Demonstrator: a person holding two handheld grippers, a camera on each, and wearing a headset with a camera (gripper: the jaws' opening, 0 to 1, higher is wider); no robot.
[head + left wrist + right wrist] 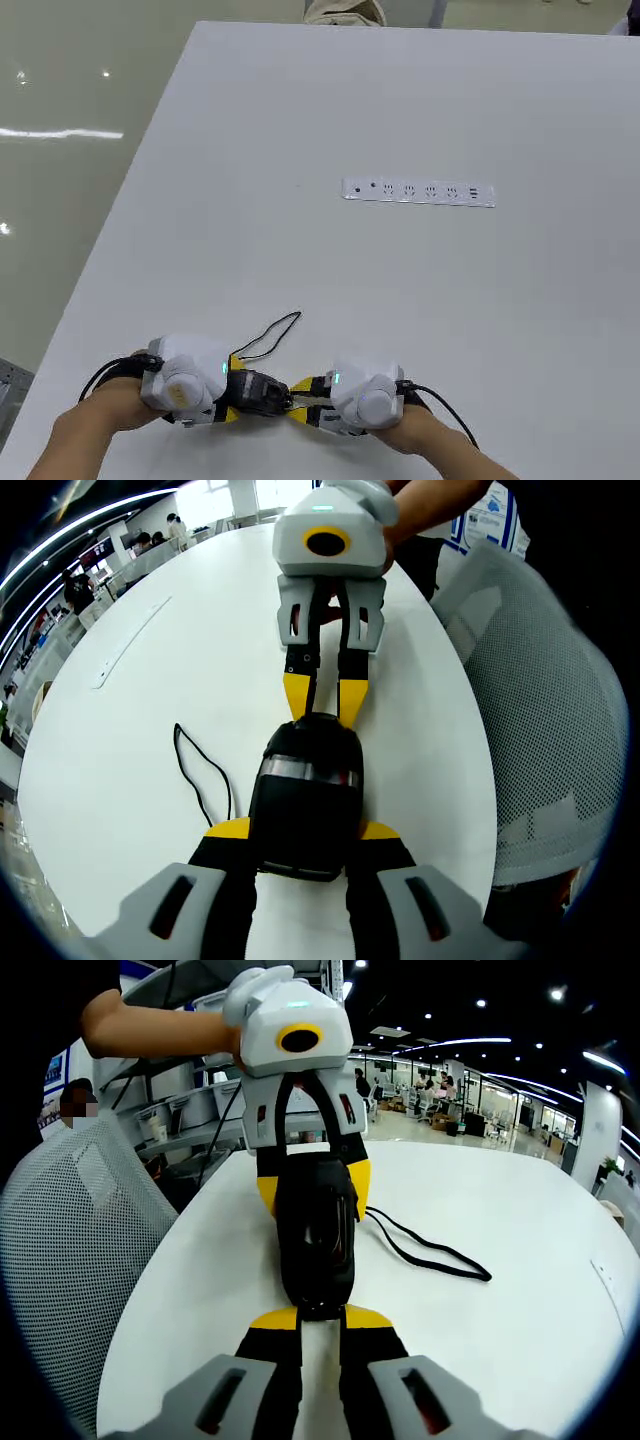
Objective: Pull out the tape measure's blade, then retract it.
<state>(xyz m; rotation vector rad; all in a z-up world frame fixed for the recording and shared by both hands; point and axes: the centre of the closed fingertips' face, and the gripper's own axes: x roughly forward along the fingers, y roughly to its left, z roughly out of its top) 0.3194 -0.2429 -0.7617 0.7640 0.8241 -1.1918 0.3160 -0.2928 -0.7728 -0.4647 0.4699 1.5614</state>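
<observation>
Head view, left claw, right claw gripping tape measure

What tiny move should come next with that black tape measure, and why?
Probably pinch with the right gripper and draw it away: the left gripper clamps the black tape measure case, the right one's yellow tips sit at its front end, and no blade is out yet.

A: Head view is bright, with even overhead light. The white table is nearly blown out and shadows are faint and soft.
B: Glare?
A: Lamp streaks on the glossy floor. Ceiling lights flare against a dark ceiling in the right gripper view.
B: Sharpness?
A: Centres are crisp. The fisheye bends the edges hard and smears detail there. The black tape measure has a small sheen on its window.
</observation>
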